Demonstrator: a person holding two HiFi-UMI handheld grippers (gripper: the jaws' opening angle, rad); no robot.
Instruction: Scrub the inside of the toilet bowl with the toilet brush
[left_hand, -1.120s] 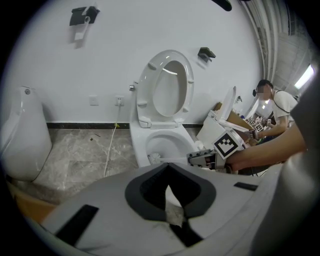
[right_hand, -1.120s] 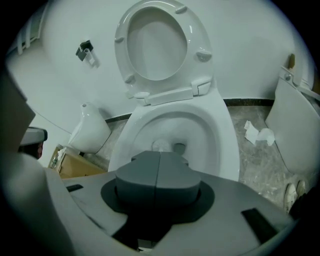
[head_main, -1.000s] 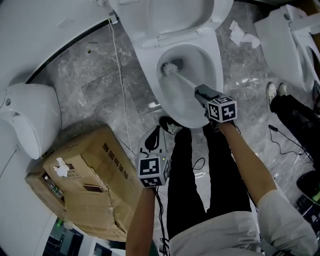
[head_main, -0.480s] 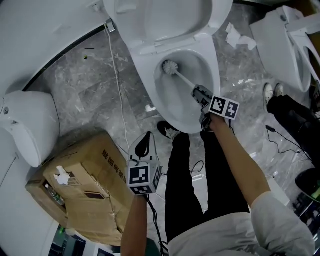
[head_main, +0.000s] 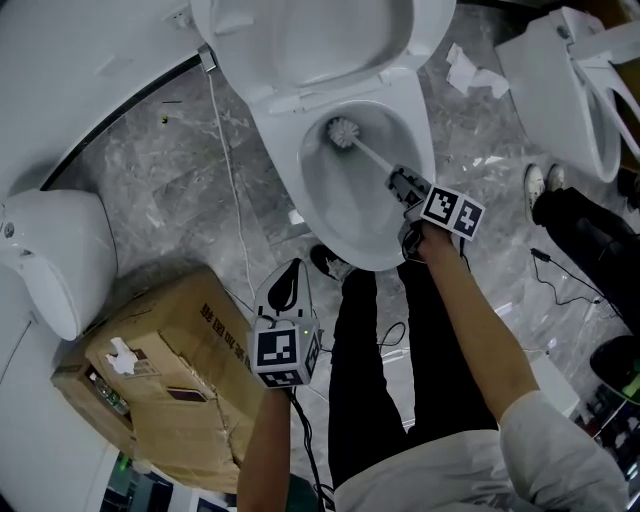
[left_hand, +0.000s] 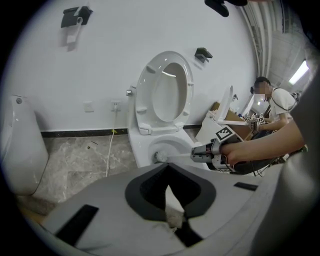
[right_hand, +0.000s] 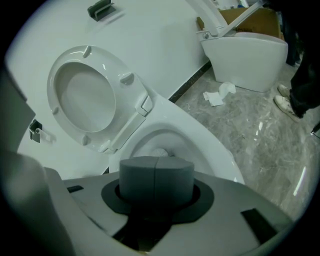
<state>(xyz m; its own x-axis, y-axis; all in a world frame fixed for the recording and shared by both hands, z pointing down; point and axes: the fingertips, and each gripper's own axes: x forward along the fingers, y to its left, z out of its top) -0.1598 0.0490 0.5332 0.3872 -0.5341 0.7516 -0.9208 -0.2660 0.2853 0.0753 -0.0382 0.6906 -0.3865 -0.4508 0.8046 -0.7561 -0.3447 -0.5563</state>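
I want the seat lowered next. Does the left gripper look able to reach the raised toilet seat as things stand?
Probably yes. The left gripper hovers over floor left of the bowl, nothing standing between it and the raised seat; the right gripper and toilet brush occupy the bowl's right side.

Your right gripper (right_hand: 156, 172) had its grey pads pressed together at 6 o'clock, with the white head of the toilet brush (right_hand: 160, 151) just past them inside the toilet bowl (right_hand: 202, 134). The raised seat (right_hand: 85, 95) stood at 10 o'clock and a second toilet (right_hand: 245, 52) at 1 o'clock, with crumpled paper (right_hand: 220, 93) beside it on the marble floor (right_hand: 250, 135).
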